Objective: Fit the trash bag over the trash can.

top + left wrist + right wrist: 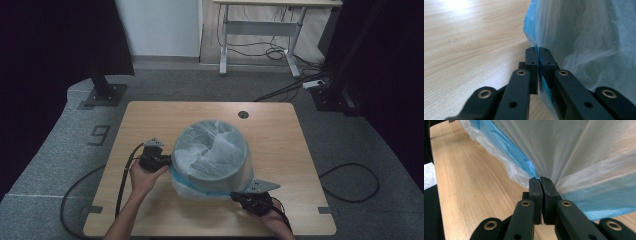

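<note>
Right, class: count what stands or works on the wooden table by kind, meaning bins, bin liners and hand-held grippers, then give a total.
Round grey bin: 1
Translucent plastic bin liner with a blue edge: 1
Black hand-held grippers: 2, the left gripper and the right gripper, each with its jaws closed on the liner's edge
Total: 4

Black hand-held gripper point(539, 58) arms carry brass rivets.

A grey desk frame point(260, 35) stands beyond the wooden table point(150, 117), with what look like cables point(272, 50) beneath.
</note>
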Action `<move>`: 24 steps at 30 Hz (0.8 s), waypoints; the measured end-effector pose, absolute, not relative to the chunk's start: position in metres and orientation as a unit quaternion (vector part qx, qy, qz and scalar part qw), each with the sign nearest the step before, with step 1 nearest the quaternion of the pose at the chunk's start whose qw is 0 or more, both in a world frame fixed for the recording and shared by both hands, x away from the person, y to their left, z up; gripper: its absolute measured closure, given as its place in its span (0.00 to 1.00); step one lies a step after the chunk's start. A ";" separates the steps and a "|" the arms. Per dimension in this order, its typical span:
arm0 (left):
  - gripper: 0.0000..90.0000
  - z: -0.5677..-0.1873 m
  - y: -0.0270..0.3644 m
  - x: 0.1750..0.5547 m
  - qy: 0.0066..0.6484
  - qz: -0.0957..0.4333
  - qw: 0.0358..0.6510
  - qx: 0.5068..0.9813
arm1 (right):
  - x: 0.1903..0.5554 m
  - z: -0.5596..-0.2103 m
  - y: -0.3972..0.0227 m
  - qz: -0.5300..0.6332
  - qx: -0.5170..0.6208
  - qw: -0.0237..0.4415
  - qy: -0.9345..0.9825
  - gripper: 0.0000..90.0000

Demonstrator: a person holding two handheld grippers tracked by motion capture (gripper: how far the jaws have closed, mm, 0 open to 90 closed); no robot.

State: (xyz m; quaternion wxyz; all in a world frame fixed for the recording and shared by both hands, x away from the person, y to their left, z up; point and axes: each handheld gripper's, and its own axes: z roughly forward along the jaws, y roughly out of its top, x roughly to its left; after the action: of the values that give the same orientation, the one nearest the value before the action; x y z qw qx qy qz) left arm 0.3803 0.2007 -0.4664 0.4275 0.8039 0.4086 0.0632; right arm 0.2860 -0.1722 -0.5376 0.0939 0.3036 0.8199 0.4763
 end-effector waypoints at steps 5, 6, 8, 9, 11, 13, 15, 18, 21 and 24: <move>0.64 -0.459 0.215 0.374 0.412 0.084 0.455 0.785 | 0.284 -0.534 -0.176 0.489 0.322 0.107 0.803 0.68; 0.58 -0.457 0.219 0.372 0.410 0.088 0.462 0.781 | 0.284 -0.534 -0.177 0.489 0.324 0.109 0.802 0.64; 0.48 -0.453 0.225 0.367 0.406 0.102 0.466 0.780 | 0.283 -0.534 -0.179 0.491 0.327 0.108 0.800 0.59; 0.44 -0.451 0.228 0.365 0.404 0.108 0.468 0.778 | 0.283 -0.534 -0.181 0.494 0.330 0.108 0.797 0.58; 0.37 -0.447 0.232 0.360 0.402 0.122 0.470 0.776 | 0.282 -0.534 -0.182 0.500 0.333 0.107 0.792 0.56; 0.32 -0.443 0.236 0.356 0.400 0.139 0.472 0.773 | 0.281 -0.532 -0.183 0.503 0.334 0.111 0.790 0.56; 0.29 -0.440 0.239 0.353 0.397 0.151 0.480 0.767 | 0.280 -0.530 -0.182 0.507 0.334 0.113 0.787 0.56; 0.23 -0.437 0.243 0.351 0.397 0.160 0.489 0.760 | 0.280 -0.530 -0.182 0.506 0.336 0.114 0.786 0.56; 0.17 -0.438 0.243 0.355 0.396 0.150 0.491 0.761 | 0.279 -0.530 -0.182 0.508 0.336 0.115 0.785 0.56; 0.15 -0.439 0.236 0.358 0.402 0.151 0.483 0.763 | 0.278 -0.525 -0.178 0.515 0.328 0.117 0.783 0.57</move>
State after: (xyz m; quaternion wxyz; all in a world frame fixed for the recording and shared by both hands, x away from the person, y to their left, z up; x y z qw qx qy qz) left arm 0.3576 0.2362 -0.4385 0.4827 0.7634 0.4017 0.1512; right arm 0.2779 -0.1777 -0.5252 0.1166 0.3283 0.7831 0.5151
